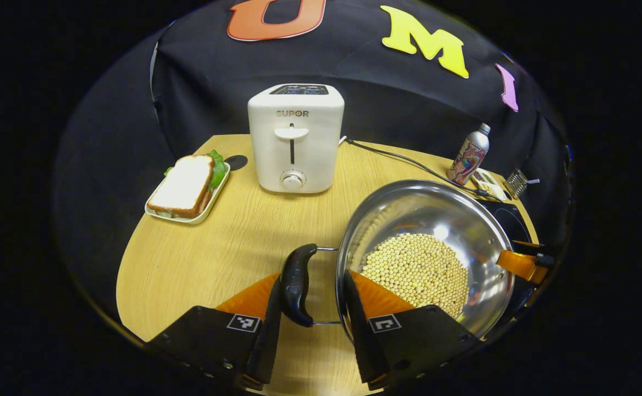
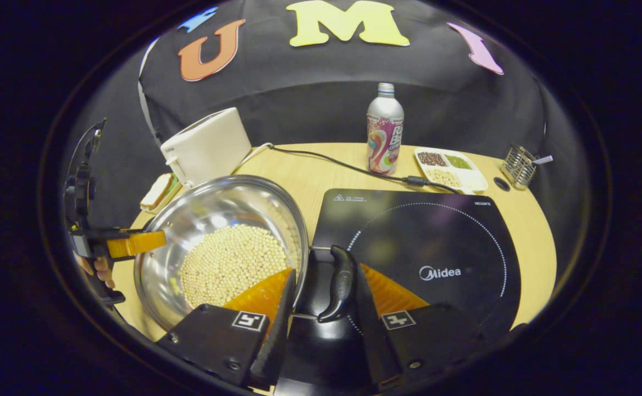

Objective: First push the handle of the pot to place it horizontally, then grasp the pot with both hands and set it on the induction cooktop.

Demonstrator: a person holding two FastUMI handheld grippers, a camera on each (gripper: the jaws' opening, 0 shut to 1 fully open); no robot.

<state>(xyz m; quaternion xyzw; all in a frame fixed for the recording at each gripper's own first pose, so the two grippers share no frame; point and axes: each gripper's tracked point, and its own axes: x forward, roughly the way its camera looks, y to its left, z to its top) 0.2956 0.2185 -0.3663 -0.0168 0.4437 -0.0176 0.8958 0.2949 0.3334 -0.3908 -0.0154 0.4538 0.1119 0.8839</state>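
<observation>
A steel pot (image 1: 453, 220) (image 2: 211, 214) holding soybeans is carried between both grippers, just left of the black induction cooktop (image 2: 436, 242). My left gripper (image 1: 313, 280) is shut on the pot: one finger presses the outside of its black side handle (image 1: 297, 286) and the other sits inside the rim. My right gripper (image 2: 324, 272) holds the opposite black handle (image 2: 340, 283) the same way, over the cooktop's left edge. Each view shows the other gripper's orange finger at the far rim: the right gripper (image 1: 521, 265) and the left gripper (image 2: 131, 243).
A white toaster (image 1: 295, 140) stands at the back with a sandwich tray (image 1: 186, 190) to its left. A drink bottle (image 2: 385, 135), a divided dish of grains (image 2: 450, 168), a wire holder (image 2: 519, 165) and a power cable (image 2: 343, 165) lie behind the cooktop.
</observation>
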